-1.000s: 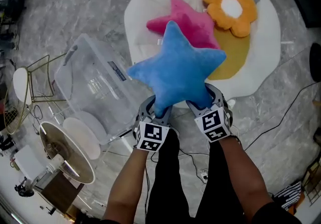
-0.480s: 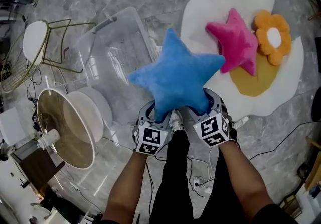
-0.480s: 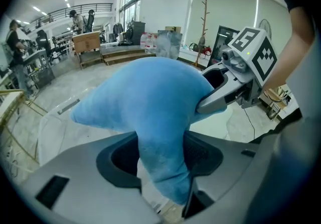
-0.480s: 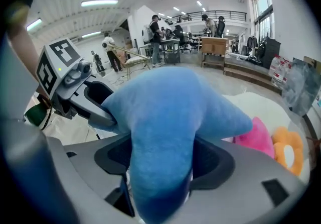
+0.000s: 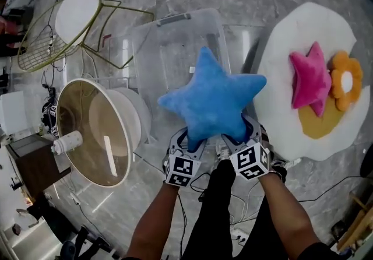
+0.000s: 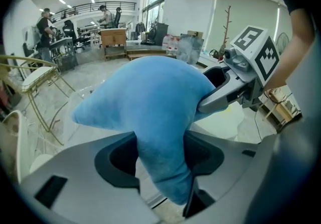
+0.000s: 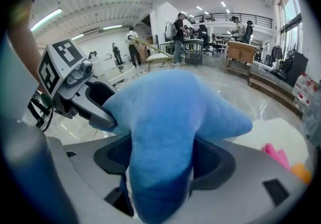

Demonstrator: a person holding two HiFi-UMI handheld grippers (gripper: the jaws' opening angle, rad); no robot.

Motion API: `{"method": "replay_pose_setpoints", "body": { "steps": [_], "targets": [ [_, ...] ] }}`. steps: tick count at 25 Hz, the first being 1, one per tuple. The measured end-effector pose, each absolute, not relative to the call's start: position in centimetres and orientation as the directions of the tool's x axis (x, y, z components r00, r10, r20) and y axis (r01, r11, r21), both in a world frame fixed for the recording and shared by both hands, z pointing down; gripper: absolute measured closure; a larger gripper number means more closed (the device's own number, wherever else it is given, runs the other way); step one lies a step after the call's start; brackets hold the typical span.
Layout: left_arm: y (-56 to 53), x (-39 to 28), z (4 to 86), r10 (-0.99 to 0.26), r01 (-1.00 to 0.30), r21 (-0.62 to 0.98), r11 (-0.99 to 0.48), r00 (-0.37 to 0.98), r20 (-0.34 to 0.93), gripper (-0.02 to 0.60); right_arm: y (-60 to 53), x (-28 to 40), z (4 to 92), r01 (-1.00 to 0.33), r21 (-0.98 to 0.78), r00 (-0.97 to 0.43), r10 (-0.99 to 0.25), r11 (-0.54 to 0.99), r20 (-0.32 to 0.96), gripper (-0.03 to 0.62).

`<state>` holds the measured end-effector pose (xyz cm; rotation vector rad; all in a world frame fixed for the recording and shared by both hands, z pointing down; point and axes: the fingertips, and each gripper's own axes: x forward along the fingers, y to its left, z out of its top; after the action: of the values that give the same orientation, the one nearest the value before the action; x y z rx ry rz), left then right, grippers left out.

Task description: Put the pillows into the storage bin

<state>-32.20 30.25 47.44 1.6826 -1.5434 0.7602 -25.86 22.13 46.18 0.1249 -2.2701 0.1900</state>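
Overhead, the head view shows two bare forearms reaching up from 6 o'clock, each hand working a grey two-jaw tool topped with a black-and-white marker cube. The left gripper [image 5: 192, 139] and right gripper [image 5: 236, 136] each clamp one lower arm of a plump blue star pillow [image 5: 213, 101], so the soft, fleecy cushion is carried level and cannot flop. It hangs at the centre, over the near edge of the storage bin [image 5: 173, 19], a clear, hard plastic tub standing open and empty at 12 o'clock on glossy grey marble floor; the pillow looks about ready to be lowered in. At 3 o'clock a pink star pillow [image 5: 309, 78] and an orange flower pillow [image 5: 345, 81] wait on a white egg-shaped rug [image 5: 280, 66]. A gold wire chair [image 5: 64, 25] stands at 10 o'clock. Next, the left gripper view: a blue star arm is pinched between the jaws at centre, its plush bulging above them; these jaws have just been easing slightly wider, yet the pillow sits gripped between them. The other tool bites a neighbouring arm at 2 o'clock. Lastly, the right gripper view: its jaws squeeze a thick blue arm at centre, with the partner tool at 9 o'clock and a sliver of pink at 4 o'clock.
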Motion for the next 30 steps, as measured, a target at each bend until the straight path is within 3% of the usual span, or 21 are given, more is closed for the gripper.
{"method": "replay_pose_setpoints", "body": {
  "steps": [11, 13, 15, 23, 30],
  "targets": [
    [33.6, -37.3, 50.9, -0.542, -0.993, 0.086, 0.081, 0.028, 0.840, 0.272, 24.5, -31.8, 50.0, -0.059, -0.131, -0.625, 0.065, 0.990, 0.778, 0.207],
    [34.0, -38.1, 51.3, -0.529, -0.995, 0.028, 0.099, -0.029, 0.848, 0.258, 24.9, -32.5, 51.4, -0.061, -0.144, -0.608, 0.078, 0.988, 0.790, 0.147],
    [34.4, -38.8, 51.6, -0.514, -0.991, -0.028, 0.133, -0.093, 0.853, 0.220, 25.3, -33.4, 52.1, -0.042, -0.136, -0.600, 0.084, 0.990, 0.796, -0.006],
    [34.7, -37.7, 50.4, -0.525, -0.978, -0.027, 0.206, -0.134, 0.841, 0.193, 23.8, -33.0, 50.4, -0.064, -0.094, -0.626, 0.033, 0.994, 0.779, -0.006],
    [29.8, -35.9, 49.5, -0.567, -0.994, -0.062, 0.095, -0.105, 0.817, 0.193, 20.5, -29.2, 49.7, -0.147, -0.066, -0.637, -0.043, 0.987, 0.770, -0.006]
  ]
}}
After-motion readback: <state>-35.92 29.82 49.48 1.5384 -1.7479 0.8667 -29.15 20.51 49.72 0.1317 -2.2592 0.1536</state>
